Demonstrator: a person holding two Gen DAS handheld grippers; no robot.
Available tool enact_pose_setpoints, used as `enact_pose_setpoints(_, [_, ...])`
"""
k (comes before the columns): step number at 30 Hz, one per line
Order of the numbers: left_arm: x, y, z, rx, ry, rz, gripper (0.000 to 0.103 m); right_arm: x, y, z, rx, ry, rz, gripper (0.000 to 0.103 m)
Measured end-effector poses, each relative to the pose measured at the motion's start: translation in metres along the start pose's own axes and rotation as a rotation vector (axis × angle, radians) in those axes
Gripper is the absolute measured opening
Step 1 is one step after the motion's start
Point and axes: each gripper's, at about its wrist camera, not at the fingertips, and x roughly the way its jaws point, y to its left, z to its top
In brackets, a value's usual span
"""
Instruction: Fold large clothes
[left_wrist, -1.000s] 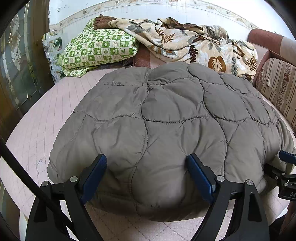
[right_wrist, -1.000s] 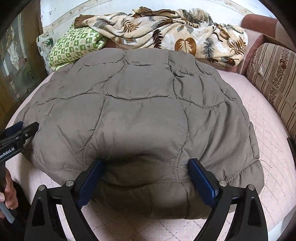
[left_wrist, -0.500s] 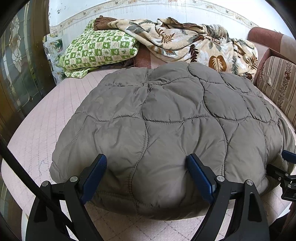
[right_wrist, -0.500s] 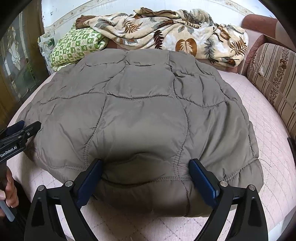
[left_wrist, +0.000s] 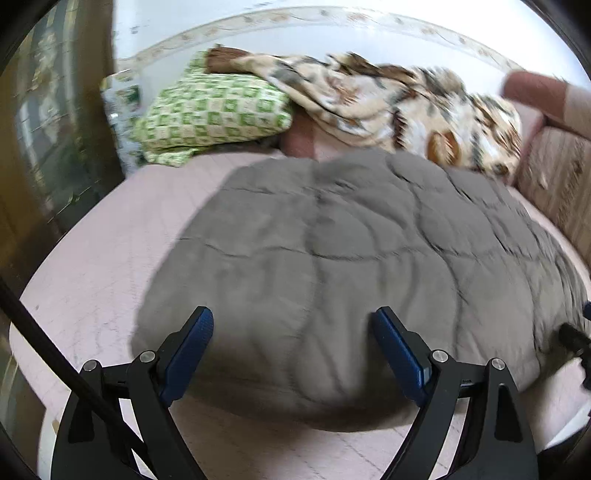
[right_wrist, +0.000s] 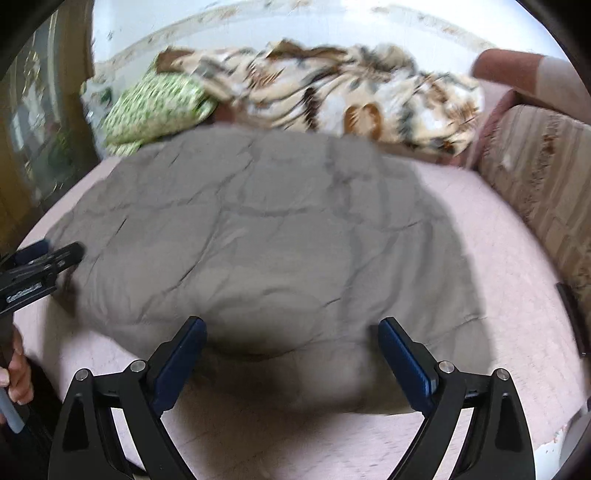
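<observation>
A grey quilted jacket (left_wrist: 332, 258), folded into a puffy bundle, lies on a pale pink quilted bedspread (left_wrist: 92, 251). The left gripper (left_wrist: 291, 343) hovers over the near edge with its blue pads spread wide and released, gripping nothing. The right gripper (right_wrist: 291, 350) is likewise spread wide over the near edge, holding nothing. Behind the jacket lie a green checked pillow (left_wrist: 210, 114) and a crumpled leaf-print blanket (left_wrist: 406, 110). A striped cushion (right_wrist: 535, 177) sits at the right. Both views are motion-blurred.
</observation>
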Motion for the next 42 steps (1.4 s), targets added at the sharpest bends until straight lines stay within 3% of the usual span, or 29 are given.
enact_pose_setpoints(2, [0.001, 0.019, 0.003, -0.072, 0.011, 0.005, 0.088, -0.003, -0.023, 0.002, 0.071, -0.017, -0.031, 0.096])
enact_pose_setpoints(6, [0.018, 0.048, 0.004, -0.187, 0.091, 0.001, 0.088, 0.005, -0.073, -0.006, 0.261, 0.019, 0.001, 0.095])
enact_pose_setpoints(11, [0.034, 0.042, 0.001, -0.138, 0.151, 0.038, 0.089, 0.027, -0.076, -0.013, 0.264, 0.099, -0.005, 0.091])
enact_pose_setpoints(15, [0.042, 0.047, 0.001, -0.157, 0.179, 0.016, 0.091, 0.036, -0.083, -0.014, 0.287, 0.127, 0.014, 0.092])
enact_pose_setpoints(19, [0.034, 0.043, 0.0, -0.153, 0.149, 0.019, 0.091, 0.032, -0.084, -0.015, 0.287, 0.11, 0.01, 0.093])
enact_pose_setpoints(24, [0.02, 0.039, -0.002, -0.157, 0.109, 0.008, 0.091, 0.004, -0.079, -0.016, 0.295, 0.016, 0.033, 0.094])
enact_pose_setpoints(34, [-0.028, 0.019, -0.005, -0.078, 0.012, -0.041, 0.091, -0.03, -0.052, -0.022, 0.246, -0.048, 0.046, 0.094])
enact_pose_setpoints(38, [-0.044, 0.01, 0.001, -0.001, -0.06, -0.027, 0.091, -0.046, -0.049, -0.007, 0.202, -0.077, 0.02, 0.094])
enact_pose_setpoints(42, [-0.038, 0.01, 0.002, 0.008, -0.063, -0.04, 0.091, -0.039, -0.058, 0.003, 0.168, -0.076, 0.001, 0.094])
